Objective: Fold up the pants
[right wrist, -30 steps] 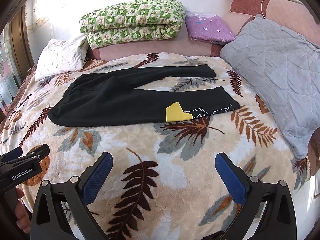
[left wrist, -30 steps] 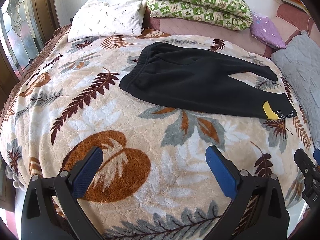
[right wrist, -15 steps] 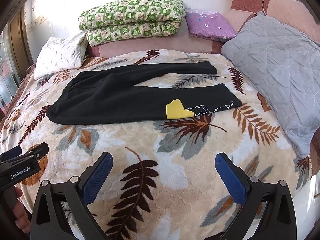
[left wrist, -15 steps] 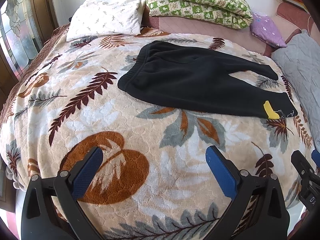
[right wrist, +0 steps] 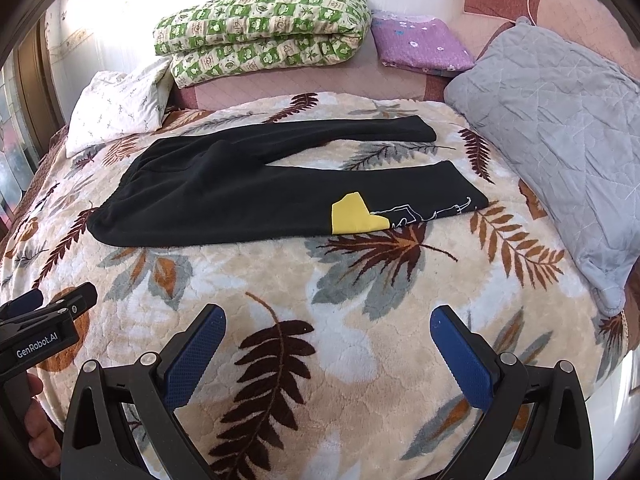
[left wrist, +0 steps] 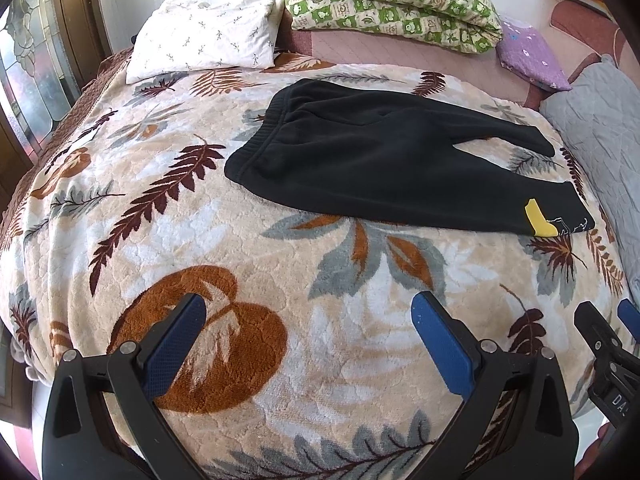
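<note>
Black pants [left wrist: 384,160] [right wrist: 248,184] lie flat on the bed, waistband to the left, both legs spread apart to the right. A yellow patch [right wrist: 354,216] marks the near leg by its cuff. My left gripper [left wrist: 308,312] hovers open over the blanket, well short of the waistband. My right gripper [right wrist: 328,328] is open too, above the blanket in front of the near leg. Neither holds anything. The left gripper's body [right wrist: 44,328] shows at the left edge of the right wrist view.
The leaf-patterned blanket [left wrist: 240,264] covers the bed. A white pillow [left wrist: 204,36], a folded green quilt [right wrist: 264,36] and a purple cushion [right wrist: 420,44] lie at the headboard. A grey pillow [right wrist: 552,128] is at the right. A glass door [left wrist: 28,64] stands on the left.
Both grippers have drifted slightly forward toward the pants, which now sit a little nearer in both views. Both stay open.
</note>
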Demonstrator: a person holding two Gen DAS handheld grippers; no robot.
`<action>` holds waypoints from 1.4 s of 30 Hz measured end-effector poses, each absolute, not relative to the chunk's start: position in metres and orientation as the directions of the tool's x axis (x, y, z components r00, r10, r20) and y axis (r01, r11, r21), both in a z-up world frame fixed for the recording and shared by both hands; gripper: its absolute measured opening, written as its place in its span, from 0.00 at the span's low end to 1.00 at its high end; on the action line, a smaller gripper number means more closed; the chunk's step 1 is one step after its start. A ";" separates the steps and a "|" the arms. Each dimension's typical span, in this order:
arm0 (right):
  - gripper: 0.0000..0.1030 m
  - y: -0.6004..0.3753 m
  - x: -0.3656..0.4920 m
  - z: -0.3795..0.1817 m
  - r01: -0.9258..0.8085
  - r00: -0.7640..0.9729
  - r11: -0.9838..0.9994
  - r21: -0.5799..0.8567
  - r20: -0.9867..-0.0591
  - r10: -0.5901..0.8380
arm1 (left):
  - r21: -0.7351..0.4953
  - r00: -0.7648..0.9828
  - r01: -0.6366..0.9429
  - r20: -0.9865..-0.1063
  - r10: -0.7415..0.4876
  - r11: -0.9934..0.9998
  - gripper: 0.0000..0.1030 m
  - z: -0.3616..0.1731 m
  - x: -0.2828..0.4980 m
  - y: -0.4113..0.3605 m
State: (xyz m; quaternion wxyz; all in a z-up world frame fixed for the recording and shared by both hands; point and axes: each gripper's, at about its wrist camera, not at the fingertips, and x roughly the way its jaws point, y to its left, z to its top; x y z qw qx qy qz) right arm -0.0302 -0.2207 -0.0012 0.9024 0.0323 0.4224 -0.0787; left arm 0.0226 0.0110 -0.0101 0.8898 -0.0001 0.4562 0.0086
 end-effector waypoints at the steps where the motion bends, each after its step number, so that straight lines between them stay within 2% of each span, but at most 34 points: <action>1: 1.00 -0.221 -0.030 -0.002 0.169 0.630 0.986 -0.008 -0.768 -0.115 | 0.008 0.584 -0.015 -0.812 0.015 1.000 1.00 -0.010 0.023 0.010; 23: 1.00 -0.224 -0.022 0.000 0.157 0.632 0.987 -0.015 -0.767 -0.112 | 0.023 0.591 -0.001 -0.807 0.019 1.000 1.00 -0.006 0.034 0.002; 42: 1.00 -0.267 0.045 0.018 0.109 0.645 0.993 0.034 -0.763 -0.044 | 0.071 0.581 0.049 -0.814 0.029 0.996 1.00 0.002 0.105 -0.004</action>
